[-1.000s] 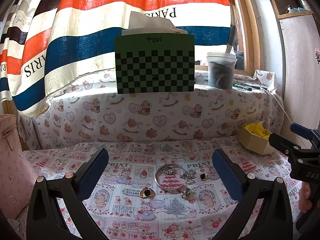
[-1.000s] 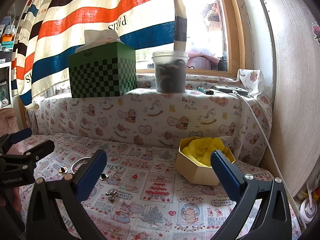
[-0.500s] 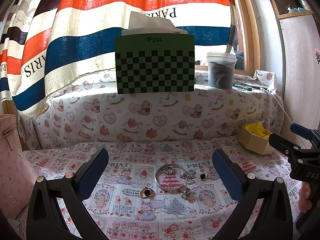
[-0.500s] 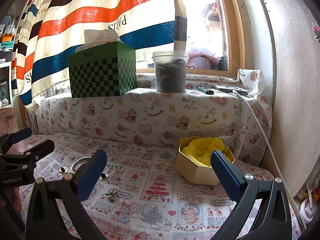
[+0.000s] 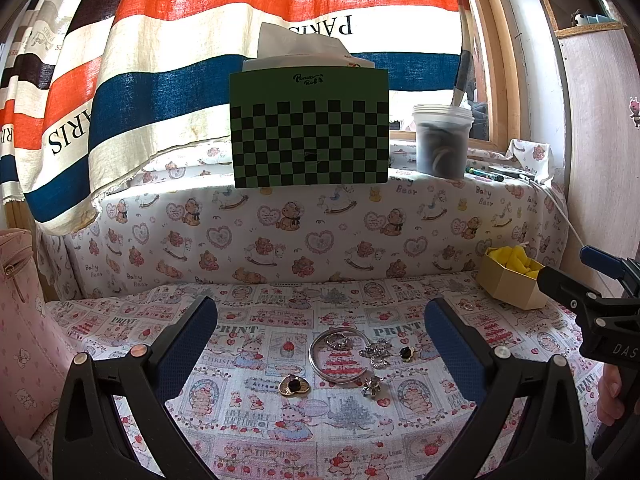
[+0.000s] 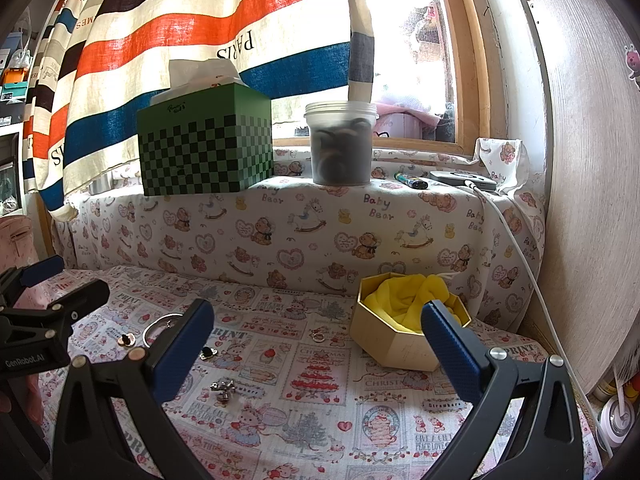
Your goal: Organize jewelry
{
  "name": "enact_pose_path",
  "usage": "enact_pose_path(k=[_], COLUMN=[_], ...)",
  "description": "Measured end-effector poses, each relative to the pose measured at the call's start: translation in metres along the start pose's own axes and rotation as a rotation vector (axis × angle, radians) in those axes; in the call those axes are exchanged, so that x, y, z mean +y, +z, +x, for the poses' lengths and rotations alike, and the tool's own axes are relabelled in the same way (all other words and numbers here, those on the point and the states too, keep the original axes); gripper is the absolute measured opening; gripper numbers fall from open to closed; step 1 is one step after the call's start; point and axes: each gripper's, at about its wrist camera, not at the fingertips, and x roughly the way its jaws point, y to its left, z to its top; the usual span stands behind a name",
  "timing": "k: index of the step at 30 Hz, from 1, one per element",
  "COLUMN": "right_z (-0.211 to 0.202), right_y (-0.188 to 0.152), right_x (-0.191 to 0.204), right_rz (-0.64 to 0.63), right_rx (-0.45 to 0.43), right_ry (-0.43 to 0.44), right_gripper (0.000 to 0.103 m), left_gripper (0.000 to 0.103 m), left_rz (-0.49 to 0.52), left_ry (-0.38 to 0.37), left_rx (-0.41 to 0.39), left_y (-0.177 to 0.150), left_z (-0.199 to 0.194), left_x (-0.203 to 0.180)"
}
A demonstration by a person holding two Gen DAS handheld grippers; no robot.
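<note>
While both grippers hung above the printed cloth (image 5: 256, 432) with nothing in them, the sorting looked not yet begun: every piece still lay loose, and the box (image 6: 396, 344) held only its yellow lining (image 6: 412, 300). The left gripper (image 5: 320, 344) stood wide open, its blue ribbed pads framing the cluster of jewelry on the cloth: a thin silver bangle (image 5: 316, 364) lying flat, with a small sparkly piece (image 5: 339, 342) inside its far edge; a heart-shaped gold piece with a dark stone (image 5: 295, 385) just left of it; a knobbly silver charm (image 5: 372, 384) near its front; a crusted silver brooch (image 5: 376, 351) and a small black-and-gold stud (image 5: 407, 354) to its right. The right gripper (image 6: 316, 340) was equally wide open and empty, hovering between the cluster and the box, with a small ring (image 6: 319, 336) on the cloth just left of the box. The box was a squat, many-sided card thing in matte gold, its lining soft and crumpled. I judged the next move to be a descent onto one piece, most likely by the left gripper, with the jaws narrowed well before contact; these were small, hard, slippery bits on soft fabric, so the pads could easily pinch cloth or flick a piece away.
</note>
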Motion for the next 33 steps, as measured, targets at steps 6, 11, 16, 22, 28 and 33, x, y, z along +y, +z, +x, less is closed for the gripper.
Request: enact_pose_path(k=[6, 11, 16, 22, 28, 33], right_z=[0.0001, 0.0003, 0.0003, 0.0000, -0.0001, -0.0005], right_y=[0.0001, 0.0001, 0.0001, 0.0000, -0.0001, -0.0002], right_x=[0.0000, -0.0001, -0.0002, 0.0001, 0.0004, 0.0008], right_rz=[0.000, 0.000, -0.001, 0.000, 0.000, 0.000], right_rx=[0.000, 0.003, 0.002, 0.003, 0.002, 0.002], right_ry=[0.000, 0.000, 0.001, 0.000, 0.000, -0.001], right_gripper=[0.103, 0.103, 0.103, 0.103, 0.103, 0.103], left_gripper=[0.103, 0.103, 0.103, 0.103, 0.103, 0.103], left_rz=[0.000, 0.005, 0.010, 0.007, -0.002, 0.002], left_ry=[0.000, 0.001, 0.000, -0.005, -0.004, -0.005], left_rx=[0.000, -0.006, -0.010, -0.002, 0.006, 0.004], left_y=[0.0001, 0.0003, 0.0015, 0.0026, 0.0029, 0.0027], left_z=[0.0000, -0.0009, -0.0018, -0.0014, 0.0007, 0.0009], left_x=[-0.0001, -0.0008, -0.0016, -0.0016, -0.0008, -0.0008])
